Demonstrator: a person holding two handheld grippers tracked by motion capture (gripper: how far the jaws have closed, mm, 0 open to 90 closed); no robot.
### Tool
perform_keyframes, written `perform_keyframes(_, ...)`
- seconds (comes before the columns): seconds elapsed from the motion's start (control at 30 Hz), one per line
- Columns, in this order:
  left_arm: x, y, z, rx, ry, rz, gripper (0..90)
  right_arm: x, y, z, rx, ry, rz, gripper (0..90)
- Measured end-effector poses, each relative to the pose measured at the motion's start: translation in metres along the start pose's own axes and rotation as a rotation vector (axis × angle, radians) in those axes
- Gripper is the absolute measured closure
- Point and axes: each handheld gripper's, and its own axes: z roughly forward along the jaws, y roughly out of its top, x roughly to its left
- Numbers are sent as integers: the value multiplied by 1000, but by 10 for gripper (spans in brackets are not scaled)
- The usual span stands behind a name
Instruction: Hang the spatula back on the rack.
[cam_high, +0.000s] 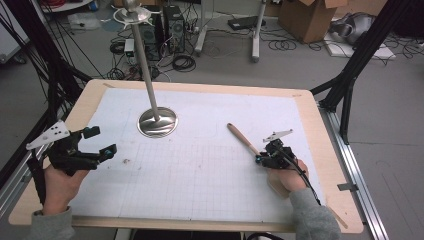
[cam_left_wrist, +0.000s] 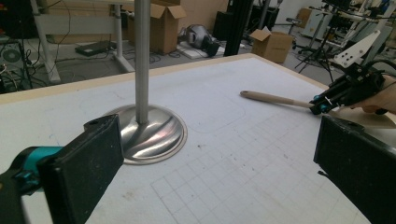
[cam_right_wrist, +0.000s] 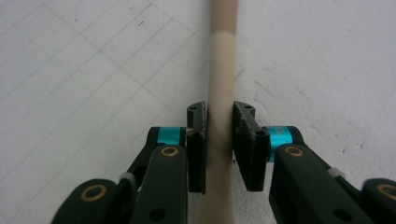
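Right gripper (cam_right_wrist: 219, 140): clamped on slim beige wooden handle (cam_high: 243, 140), lying on white gridded mat (cam_high: 200, 185), right of round steel stand base (cam_high: 157, 122). Left gripper (cam_left_wrist: 210, 172): jaws spread wide, holding nothing, above mat's left edge.

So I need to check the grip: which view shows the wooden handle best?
The right gripper view: the wooden handle sits clamped between the right tool. The high view and left gripper view show it small.
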Motion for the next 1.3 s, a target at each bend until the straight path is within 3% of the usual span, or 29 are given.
perform_keyframes(0.07, 0, 0, 0, 0, 0, 0, 20, 1, 0, 0, 2, 1, -16, 780)
perform_keyframes(0.67, -1, 1, -1, -5, 1, 1, 20, 0, -1, -4, 1, 9, -7, 783)
perform_keyframes(1.3, 0, 1, -5, -13, 3, -2, 20, 5, 17, -27, -74, 32, -33, 784)
